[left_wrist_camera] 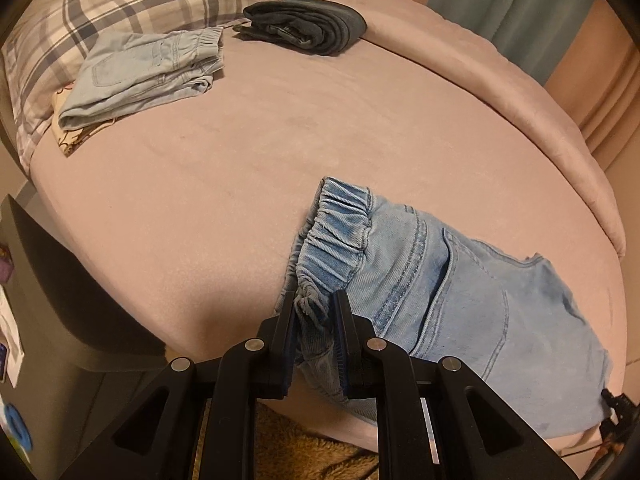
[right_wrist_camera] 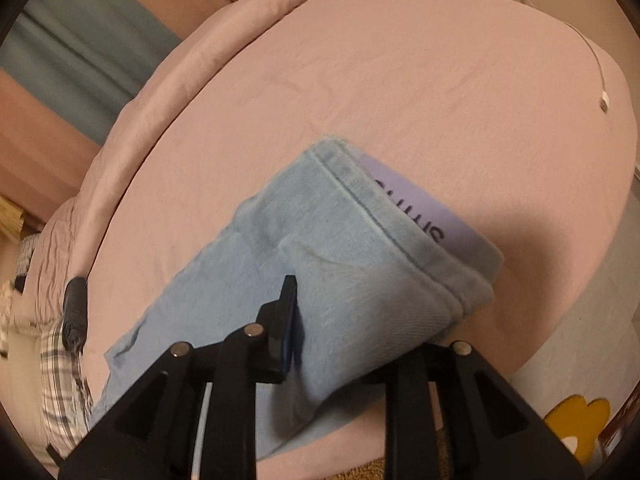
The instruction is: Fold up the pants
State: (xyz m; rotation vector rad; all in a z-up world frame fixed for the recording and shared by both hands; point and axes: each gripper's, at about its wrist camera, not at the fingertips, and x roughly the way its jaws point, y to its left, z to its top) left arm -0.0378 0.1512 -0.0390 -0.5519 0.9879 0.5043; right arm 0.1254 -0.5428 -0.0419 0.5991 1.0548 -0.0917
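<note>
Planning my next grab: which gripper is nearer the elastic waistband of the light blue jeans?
Left. The left gripper clamps the elastic waistband; the right gripper is at the hem end of the jeans.

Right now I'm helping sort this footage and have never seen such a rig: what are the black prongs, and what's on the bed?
The prongs are two hand-held grippers, each with a camera looking along its fingers. In the left view, the left gripper pinches the elastic waistband of light blue jeans on the pink bed. Behind lie folded pale jeans, dark folded pants and a plaid pillow. In the right view, the right gripper sits at the jeans' hem end, partly hidden under cloth.
</note>
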